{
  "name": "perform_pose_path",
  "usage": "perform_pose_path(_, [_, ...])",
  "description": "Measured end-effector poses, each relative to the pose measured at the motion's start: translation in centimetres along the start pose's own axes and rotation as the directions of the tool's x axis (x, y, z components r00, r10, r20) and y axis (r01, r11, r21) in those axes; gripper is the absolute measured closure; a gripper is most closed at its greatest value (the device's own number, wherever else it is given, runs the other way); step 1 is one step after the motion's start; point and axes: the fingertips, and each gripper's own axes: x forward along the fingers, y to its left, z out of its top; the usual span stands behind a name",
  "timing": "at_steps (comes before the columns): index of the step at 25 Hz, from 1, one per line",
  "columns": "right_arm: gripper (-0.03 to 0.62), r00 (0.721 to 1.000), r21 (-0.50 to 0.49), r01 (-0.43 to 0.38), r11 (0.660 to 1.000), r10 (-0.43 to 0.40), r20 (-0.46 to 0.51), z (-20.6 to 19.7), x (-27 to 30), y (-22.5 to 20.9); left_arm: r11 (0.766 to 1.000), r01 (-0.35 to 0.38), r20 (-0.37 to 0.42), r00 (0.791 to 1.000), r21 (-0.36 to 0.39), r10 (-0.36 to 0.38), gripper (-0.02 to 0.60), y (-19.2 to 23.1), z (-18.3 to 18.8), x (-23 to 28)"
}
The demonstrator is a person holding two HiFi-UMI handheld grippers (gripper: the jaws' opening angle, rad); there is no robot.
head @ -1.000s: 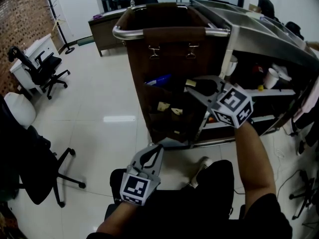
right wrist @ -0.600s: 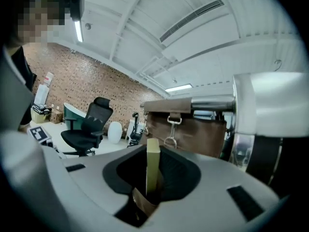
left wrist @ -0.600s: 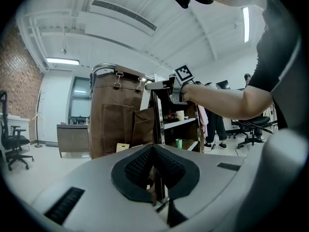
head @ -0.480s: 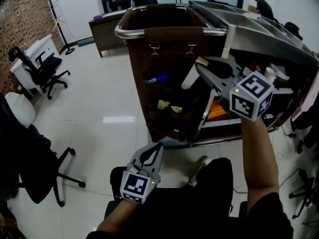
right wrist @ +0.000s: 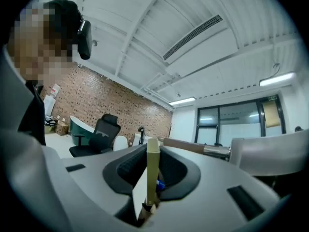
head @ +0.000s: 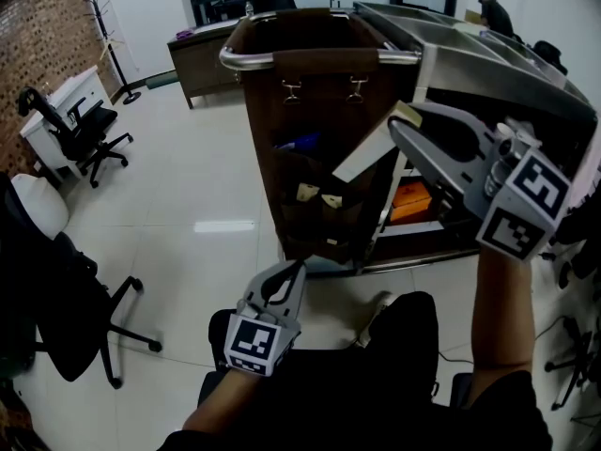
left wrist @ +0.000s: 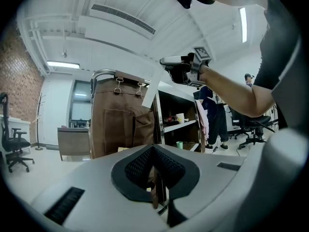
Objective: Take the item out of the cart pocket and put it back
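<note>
Nearest, the left gripper (head: 295, 275) sits low by the lap, jaws pressed together and empty. Higher up, the right gripper (head: 402, 123) pinches a slim pale packet (head: 364, 156), held clear of the pockets (head: 315, 205) on the brown cart (head: 319, 59). Removal looks done; returning it remains. No print is legible.

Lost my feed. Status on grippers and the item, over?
Right gripper shut on flat box, held clear of cart pockets. Left gripper shut, empty, low. Nothing in the way.
</note>
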Motion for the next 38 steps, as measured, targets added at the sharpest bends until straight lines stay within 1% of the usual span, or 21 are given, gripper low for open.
perform_pose_path(4, [0.497,0.999,0.026,-0.027,0.999,0.028,-0.039,-1.9,-1.0,3.5,1.0,-0.004,0.012,1.0,-0.008,0.004,0.581,0.4,0.4,-0.3])
perform_pose_path(8, [0.497,0.994,0.053,-0.037,0.998,0.042,-0.106,-6.2,-1.5,6.7,0.999,0.01,0.033,0.999,-0.042,-0.009,0.581,0.3,1.0,-0.6])
perform_pose_path(11, [0.497,0.99,0.074,-0.027,0.997,0.037,-0.135,-9.6,-1.8,8.4,0.999,0.017,0.039,0.999,-0.034,-0.016,0.581,0.3,1.2,-0.7])
perform_pose_path(17, [0.497,0.981,0.176,-0.002,0.984,0.036,-0.189,-15.7,-2.0,11.0,0.999,0.015,0.037,0.999,-0.031,-0.014,0.581,0.2,1.1,-0.8])
perform_pose_path(22, [0.497,0.974,0.239,0.034,0.97,0.022,-0.225,-20.6,-1.9,12.4,1.0,0.02,0.052,0.998,-0.015,-0.019,0.581,-0.1,1.8,-0.7])
perform_pose_path(26, [0.498,0.963,0.246,0.056,0.968,0.013,-0.27,-24.3,-1.7,13.2,0.999,0.031,0.048,0.998,-0.018,-0.03,0.581,-0.5,1.7,-0.8])
perform_pose_path(31, [0.497,0.958,0.266,0.074,0.961,0.006,-0.286,-26.3,-1.6,13.2,0.998,0.048,0.04,0.998,-0.027,-0.047,0.581,-0.8,1.4,-0.7])
perform_pose_path(38, [0.498,0.957,0.256,0.086,0.963,-0.008,-0.29,-26.4,-1.5,12.4,0.996,0.077,0.027,0.997,-0.054,-0.076,0.581,-1.2,0.7,-0.2])
